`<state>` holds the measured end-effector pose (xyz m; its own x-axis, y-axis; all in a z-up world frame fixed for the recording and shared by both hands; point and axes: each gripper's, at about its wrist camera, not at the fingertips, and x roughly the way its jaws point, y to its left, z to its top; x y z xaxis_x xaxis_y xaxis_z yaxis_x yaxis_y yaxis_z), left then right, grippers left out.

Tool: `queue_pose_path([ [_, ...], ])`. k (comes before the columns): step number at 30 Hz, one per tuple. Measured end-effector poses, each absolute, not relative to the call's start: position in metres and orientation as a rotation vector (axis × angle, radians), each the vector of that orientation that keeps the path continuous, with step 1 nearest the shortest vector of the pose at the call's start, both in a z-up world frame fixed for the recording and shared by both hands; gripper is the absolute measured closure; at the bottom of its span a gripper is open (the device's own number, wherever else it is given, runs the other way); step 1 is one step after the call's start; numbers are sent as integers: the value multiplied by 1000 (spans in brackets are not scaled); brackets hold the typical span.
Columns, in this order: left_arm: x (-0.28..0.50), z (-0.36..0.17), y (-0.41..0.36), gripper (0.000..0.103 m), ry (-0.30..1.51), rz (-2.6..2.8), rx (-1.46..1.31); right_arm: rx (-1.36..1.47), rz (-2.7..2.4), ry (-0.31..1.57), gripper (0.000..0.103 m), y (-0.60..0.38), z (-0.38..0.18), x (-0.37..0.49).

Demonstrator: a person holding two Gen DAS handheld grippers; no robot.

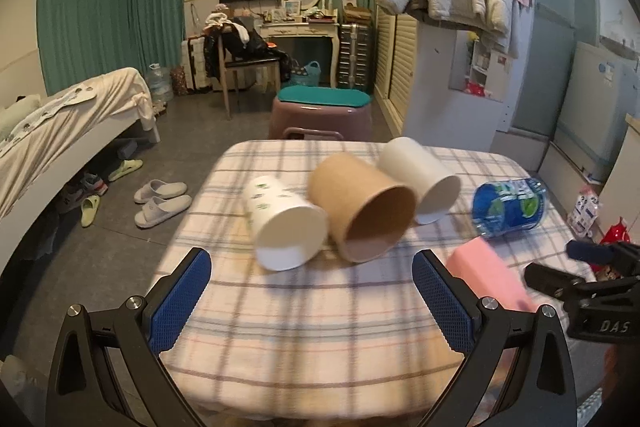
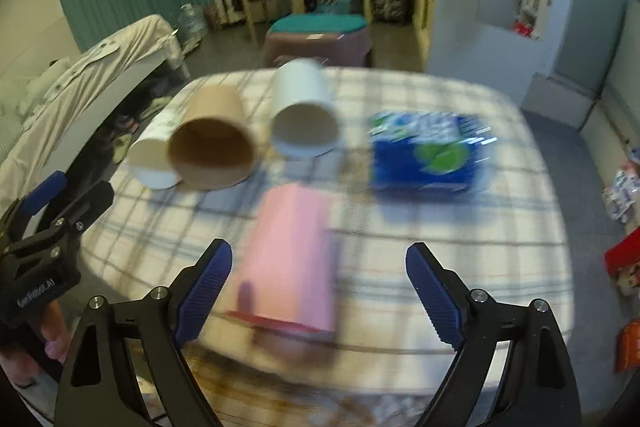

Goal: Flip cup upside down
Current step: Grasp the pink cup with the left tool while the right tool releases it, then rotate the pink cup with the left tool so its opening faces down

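Three paper cups lie on their sides on the checked tablecloth [image 1: 320, 315], mouths towards me: a white cup with green print [image 1: 284, 223], a brown cup [image 1: 362, 209] in the middle touching it, and a plain white cup [image 1: 420, 179] to the right. In the right wrist view they are the printed cup [image 2: 154, 151], brown cup [image 2: 212, 143] and white cup [image 2: 304, 115]. My left gripper [image 1: 312, 303] is open and empty, short of the cups. My right gripper [image 2: 318, 295] is open, hovering over a pink box [image 2: 292, 259].
A blue tissue pack [image 1: 508, 207] lies right of the cups, also in the right wrist view [image 2: 428, 151]. The pink box [image 1: 488, 275] lies near the front right. A purple stool [image 1: 320, 115] stands behind the table. A bed [image 1: 60, 123] is at the left.
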<state>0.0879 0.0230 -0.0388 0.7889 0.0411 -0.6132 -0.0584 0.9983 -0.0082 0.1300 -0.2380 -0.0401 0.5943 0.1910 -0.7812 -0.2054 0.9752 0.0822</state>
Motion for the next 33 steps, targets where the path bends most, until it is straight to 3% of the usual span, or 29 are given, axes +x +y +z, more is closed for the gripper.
queue_pose_path([
  [11, 146, -43, -65, 0, 877, -92, -41, 13, 111, 877, 14, -321, -49, 135],
  [24, 197, -94, -95, 1, 1166, -139, -11, 40, 164, 885, 14, -338, -81, 161],
  [25, 197, -96, -98, 3, 1173, -149, -6, 44, 171, 884, 14, -338, -81, 161],
  [27, 197, -99, -101, 16, 1188, -170, -5, 43, 175, 883, 14, -337, -82, 160],
  [28, 198, -101, -101, 28, 1205, -177, -14, 43, 175, 883, 14, -337, -82, 160],
  [29, 200, -104, -100, 34, 1232, -191, -39, 37, 175, 886, 14, -337, -81, 161],
  [33, 196, -102, -94, 40, 1252, -228, -96, 37, 168, 883, 14, -337, -79, 159],
])
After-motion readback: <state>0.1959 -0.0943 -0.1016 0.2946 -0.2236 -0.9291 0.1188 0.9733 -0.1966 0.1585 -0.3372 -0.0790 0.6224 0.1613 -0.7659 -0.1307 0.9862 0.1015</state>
